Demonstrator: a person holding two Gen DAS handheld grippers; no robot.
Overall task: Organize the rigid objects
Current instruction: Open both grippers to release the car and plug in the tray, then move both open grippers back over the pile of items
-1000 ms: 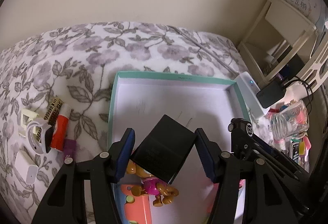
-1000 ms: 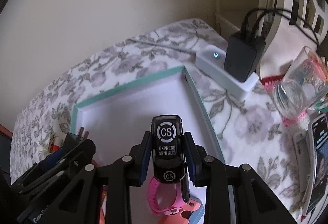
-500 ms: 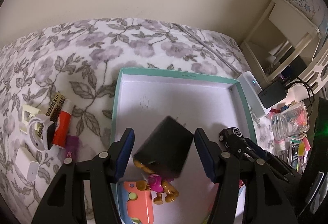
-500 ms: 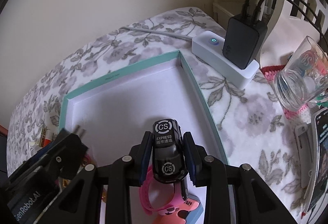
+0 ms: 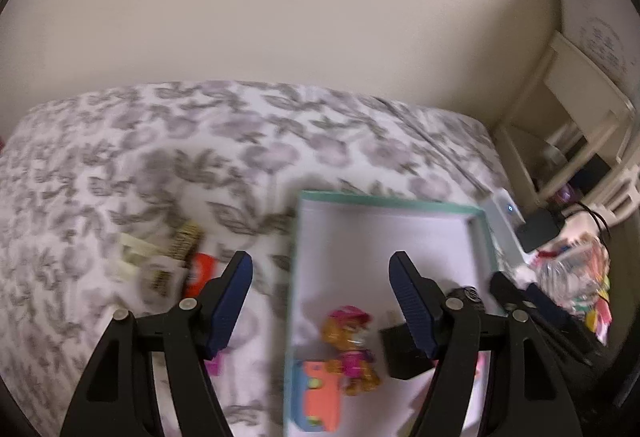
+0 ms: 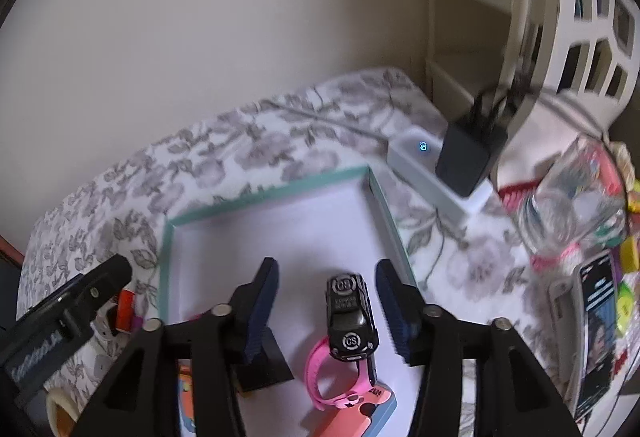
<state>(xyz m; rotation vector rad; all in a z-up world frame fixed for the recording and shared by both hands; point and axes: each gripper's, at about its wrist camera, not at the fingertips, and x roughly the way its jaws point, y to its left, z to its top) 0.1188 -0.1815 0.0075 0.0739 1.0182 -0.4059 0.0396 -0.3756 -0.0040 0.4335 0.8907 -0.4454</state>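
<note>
A teal-rimmed white box lid (image 5: 384,202) (image 6: 272,193) lies on the floral bedspread. In it lie a black charger block (image 5: 400,351) (image 6: 264,365), a toy figure (image 5: 352,345), an orange item (image 5: 320,393) and a pink watch (image 6: 340,381). A black toy car (image 6: 350,317) rests in the lid on the pink watch. My left gripper (image 5: 320,301) is open and empty, over the lid's left rim. My right gripper (image 6: 326,307) is open around the car without touching it. Left of the lid lie a red item (image 5: 200,273) and small pale items (image 5: 156,273).
A white power strip (image 6: 432,173) with a black adapter (image 6: 468,157) sits right of the lid. A glass jar (image 6: 568,205), a phone (image 6: 596,333) and colourful clutter lie at the right. Cream shelving (image 5: 576,109) stands beyond, with a wall behind the bed.
My left gripper let go of the black charger block, which now lies in the lid, and swung left. My right gripper opened and released the black toy car into the lid.
</note>
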